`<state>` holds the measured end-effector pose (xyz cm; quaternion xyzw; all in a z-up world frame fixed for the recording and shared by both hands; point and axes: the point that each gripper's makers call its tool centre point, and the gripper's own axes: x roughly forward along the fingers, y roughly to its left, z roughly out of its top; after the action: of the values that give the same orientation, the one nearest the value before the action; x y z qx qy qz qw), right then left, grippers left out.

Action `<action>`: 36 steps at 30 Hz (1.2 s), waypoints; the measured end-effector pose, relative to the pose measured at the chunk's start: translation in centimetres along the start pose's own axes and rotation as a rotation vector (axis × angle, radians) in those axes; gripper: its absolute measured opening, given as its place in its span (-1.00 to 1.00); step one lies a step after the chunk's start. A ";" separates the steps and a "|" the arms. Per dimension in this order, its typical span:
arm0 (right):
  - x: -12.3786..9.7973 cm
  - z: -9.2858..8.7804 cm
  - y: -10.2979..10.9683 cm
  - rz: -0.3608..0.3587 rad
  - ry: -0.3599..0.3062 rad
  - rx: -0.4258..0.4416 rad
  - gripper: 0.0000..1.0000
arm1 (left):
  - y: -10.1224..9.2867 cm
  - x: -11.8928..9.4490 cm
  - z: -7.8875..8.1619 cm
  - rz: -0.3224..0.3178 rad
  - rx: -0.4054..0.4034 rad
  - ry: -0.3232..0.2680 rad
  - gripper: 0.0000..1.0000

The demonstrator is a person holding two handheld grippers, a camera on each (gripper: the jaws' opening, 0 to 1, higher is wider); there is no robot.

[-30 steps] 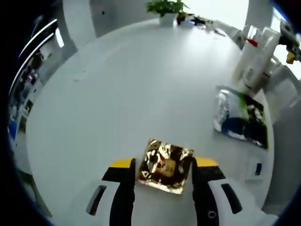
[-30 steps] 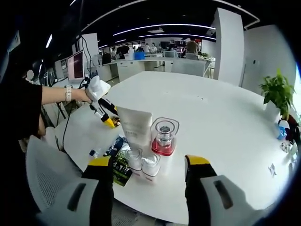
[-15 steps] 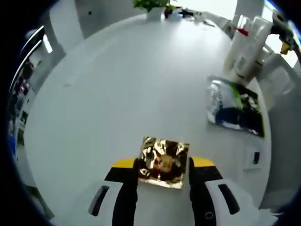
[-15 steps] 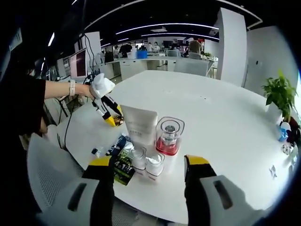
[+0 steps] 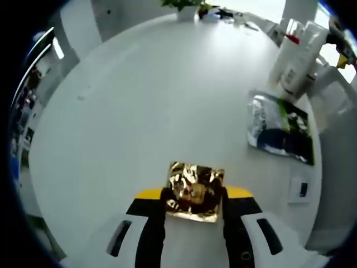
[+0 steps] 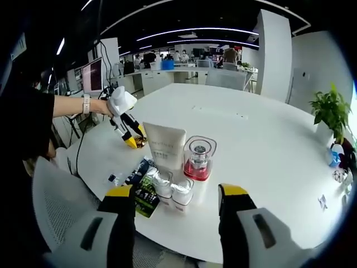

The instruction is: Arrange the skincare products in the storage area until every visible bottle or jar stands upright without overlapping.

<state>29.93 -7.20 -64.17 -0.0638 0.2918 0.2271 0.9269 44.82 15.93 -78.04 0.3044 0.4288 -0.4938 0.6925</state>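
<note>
A crinkled gold foil sachet [image 5: 195, 190] lies low over the white round table [image 5: 139, 100], and my left gripper [image 5: 194, 196] is shut on it, one jaw against each side edge. In the right gripper view, a hand holds that left gripper [image 6: 131, 140] at the table's left edge with the gold sachet [image 6: 140, 144] at its tip. Nearer stand a white tube [image 6: 164, 146] on its cap, a clear bottle with a red base [image 6: 199, 159] and two small jars [image 6: 170, 191]. My right gripper [image 6: 177, 191] hangs open in front of them, holding nothing.
Flat printed sachet packs [image 5: 281, 128] lie beside the white tube [image 5: 295, 61]; they also show by the jars [image 6: 142, 192]. A small card [image 5: 301, 190] sits near the table edge. A potted plant [image 6: 329, 109] stands far right. A mesh chair [image 6: 56, 201] is at the near left.
The left jaws have drawn in from a small gap until they press the gold sachet's edges. The right gripper stays open; its view has drifted slightly.
</note>
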 end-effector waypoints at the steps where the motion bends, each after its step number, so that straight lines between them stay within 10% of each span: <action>1: 0.0 0.0 0.0 0.002 -0.002 0.002 0.22 | -0.2 -0.1 -0.1 0.001 0.003 0.005 -0.27; 7: 0.1 0.0 0.4 0.023 -0.002 -0.015 0.22 | -1.4 -0.5 -0.3 0.002 0.012 0.017 -0.35; 9: 0.1 0.1 0.4 0.025 -0.005 -0.020 0.25 | -1.1 -0.6 0.2 0.012 0.050 0.023 -1.00; 10: 0.0 0.2 0.5 0.028 -0.010 -0.022 0.25 | 0.0 -1.1 -0.3 0.096 0.079 0.049 -0.98; 27: 0.1 0.0 0.6 0.036 -0.003 -0.025 0.26 | 0.4 -0.5 -1.3 0.022 0.040 0.061 -0.12; 36: 0.1 -0.2 0.4 0.029 0.012 -0.022 0.25 | 1.4 0.3 -1.0 -0.003 0.036 0.065 -0.13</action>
<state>29.75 -6.86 -64.42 -0.0714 0.2957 0.2432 0.9210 45.90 17.14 -78.77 0.3323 0.4425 -0.4923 0.6719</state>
